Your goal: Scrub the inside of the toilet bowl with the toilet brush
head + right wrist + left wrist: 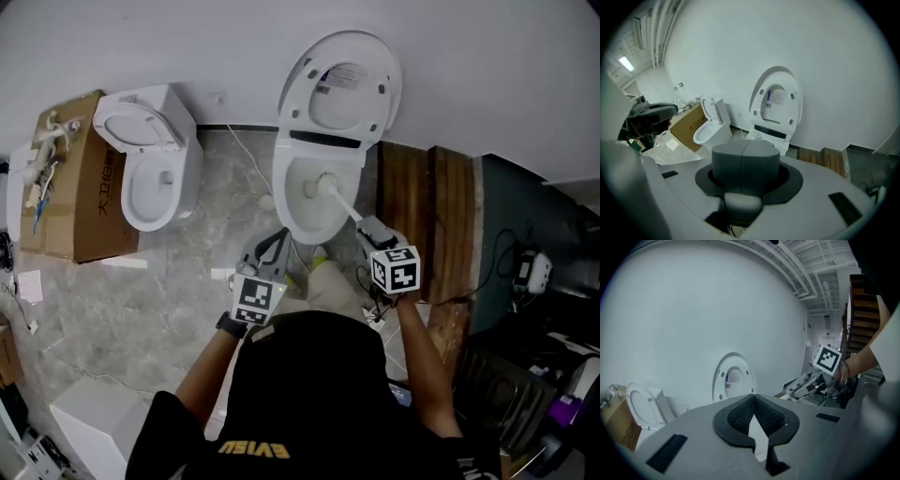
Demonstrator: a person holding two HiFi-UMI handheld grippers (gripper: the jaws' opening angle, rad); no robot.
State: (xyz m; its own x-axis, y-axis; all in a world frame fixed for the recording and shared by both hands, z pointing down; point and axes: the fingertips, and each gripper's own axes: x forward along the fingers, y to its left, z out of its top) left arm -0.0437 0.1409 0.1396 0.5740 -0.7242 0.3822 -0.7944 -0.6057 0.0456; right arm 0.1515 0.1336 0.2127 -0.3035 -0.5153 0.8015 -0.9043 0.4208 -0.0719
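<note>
Presently the right gripper (367, 227) has its jaws clamped on the toilet brush (342, 200) handle, with the brush head inside the toilet bowl (285, 202) at upper centre. The left gripper (277, 242) has its jaws pressed together on nothing, just below the bowl's front. A second toilet (155, 155) and a cardboard box (89, 192) stand at upper left, and wooden steps (422, 202) at right.

toilet brush (339, 199) grip hidden, bristles seemingly blurred

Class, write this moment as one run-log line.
right tool: shut on toilet brush | brush head: inside toilet bowl | left tool: shut, empty
</note>
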